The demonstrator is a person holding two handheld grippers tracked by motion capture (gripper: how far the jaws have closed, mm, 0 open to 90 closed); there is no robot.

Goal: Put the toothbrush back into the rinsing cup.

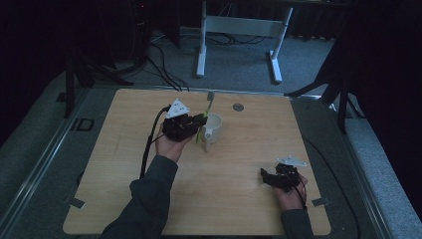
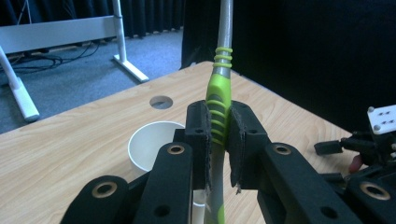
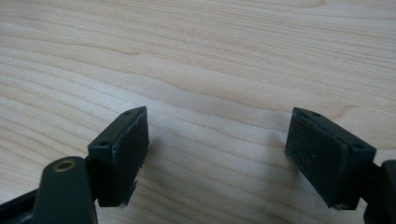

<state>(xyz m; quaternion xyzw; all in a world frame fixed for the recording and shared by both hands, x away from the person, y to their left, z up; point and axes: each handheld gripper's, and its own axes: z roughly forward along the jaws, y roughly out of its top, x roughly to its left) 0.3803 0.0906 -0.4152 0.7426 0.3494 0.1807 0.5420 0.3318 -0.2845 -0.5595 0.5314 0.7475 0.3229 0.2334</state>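
My left gripper (image 1: 201, 121) is shut on a green and grey toothbrush (image 1: 208, 106) and holds it nearly upright, bristle end up. In the left gripper view the pads (image 2: 201, 135) clamp the ribbed green grip of the toothbrush (image 2: 219, 100). A white mug (image 1: 214, 128) stands on the wooden table (image 1: 124, 164) just right of that gripper, and its empty inside (image 2: 150, 145) lies below the jaws. The toothbrush's lower end hangs by the mug's near side. My right gripper (image 1: 264, 175) rests open at the near right, with bare wood between its jaws (image 3: 217, 149).
A round cable hole (image 1: 238, 107) sits near the table's far edge, behind the mug. White desk legs (image 1: 201, 55) and floor cables lie beyond the table. The right gripper (image 2: 369, 144) shows at the right of the left gripper view.
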